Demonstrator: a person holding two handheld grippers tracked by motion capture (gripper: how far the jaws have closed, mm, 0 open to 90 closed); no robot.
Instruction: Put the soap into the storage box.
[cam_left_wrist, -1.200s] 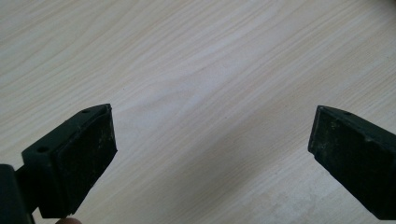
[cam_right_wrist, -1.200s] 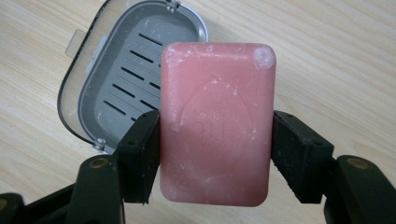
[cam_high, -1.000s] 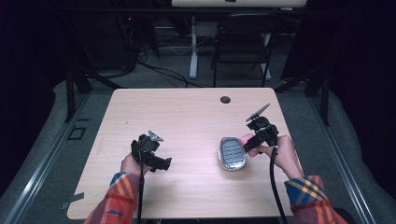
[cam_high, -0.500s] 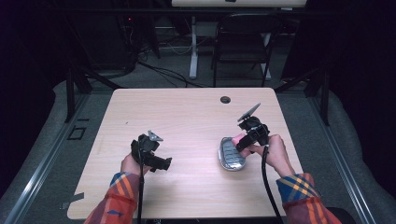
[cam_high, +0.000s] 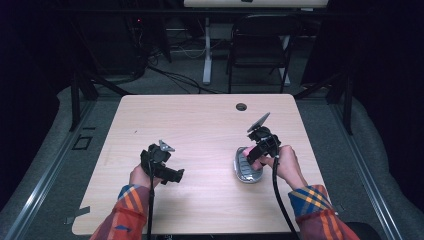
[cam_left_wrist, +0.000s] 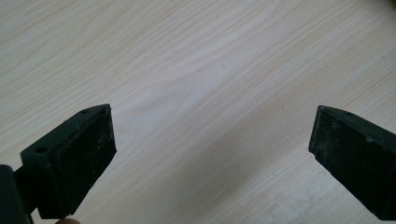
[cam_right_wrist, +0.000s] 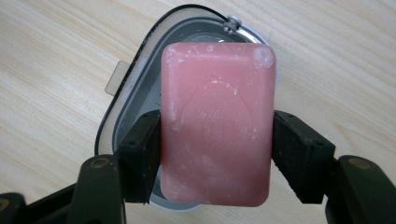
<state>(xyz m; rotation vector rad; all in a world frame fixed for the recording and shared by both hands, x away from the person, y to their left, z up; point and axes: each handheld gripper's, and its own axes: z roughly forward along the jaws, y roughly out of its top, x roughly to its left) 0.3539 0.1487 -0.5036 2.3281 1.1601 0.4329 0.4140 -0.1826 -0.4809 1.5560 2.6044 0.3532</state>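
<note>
High view looks down over the whole table (cam_high: 200, 125); both gripper views sit close above its wood.

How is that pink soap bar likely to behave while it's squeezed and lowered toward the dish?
The pink soap bar looks rigid: the right claw pinches its long sides without denting it. Its smooth, rounded edges suggest it could slip if the grip loosens. Flat-faced, it should probably settle in the soap dish rather than roll.

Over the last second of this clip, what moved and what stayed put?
The right gripper, its jaws shut on the pink rectangular soap bar, moved leftward and nearer the person, so the bar now sits over the grey oval soap dish. The dish kept its place on the table, and the left gripper stayed put, jaws open.
</note>
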